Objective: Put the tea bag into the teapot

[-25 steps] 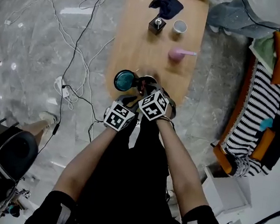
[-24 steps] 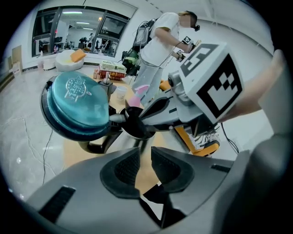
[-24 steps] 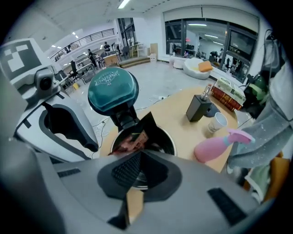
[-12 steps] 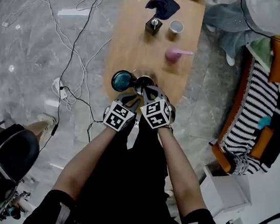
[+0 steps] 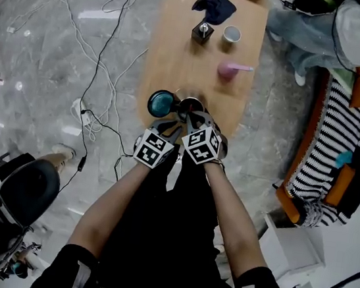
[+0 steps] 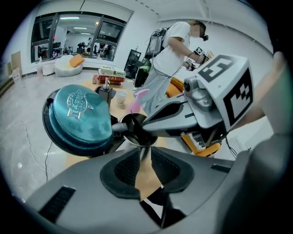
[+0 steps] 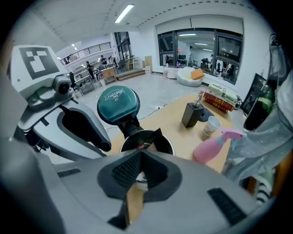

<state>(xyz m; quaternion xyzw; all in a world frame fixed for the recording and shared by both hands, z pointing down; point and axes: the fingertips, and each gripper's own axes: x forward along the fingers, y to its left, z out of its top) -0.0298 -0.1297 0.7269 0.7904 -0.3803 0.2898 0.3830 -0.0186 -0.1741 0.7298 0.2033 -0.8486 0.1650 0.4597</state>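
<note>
The teapot [image 5: 190, 105] stands near the front edge of the wooden table [image 5: 173, 52], its teal lid [image 5: 160, 103] flipped open to the left. My right gripper [image 5: 194, 117] reaches over the pot's mouth. In the right gripper view it [image 7: 138, 157] is shut on the tea bag, a black packet [image 7: 154, 137] sticking up over the opening with a white bit between the pads. My left gripper [image 5: 171, 127] sits just in front of the pot. In its own view the jaws [image 6: 143, 153] are nearly together, with a thin grey edge at the tips that I cannot identify.
Farther back on the table are a pink spray bottle [image 5: 229, 69], a white cup [image 5: 231, 33], a black box [image 5: 202, 31] and a dark cloth [image 5: 214, 6]. Cables [image 5: 98, 62] trail over the floor at left. A striped sofa [image 5: 329, 148] and a person [image 5: 316, 26] are at right.
My right gripper has drawn back slightly toward me and tilted over the pot. The left gripper has barely moved. The person at the back right has shifted.
</note>
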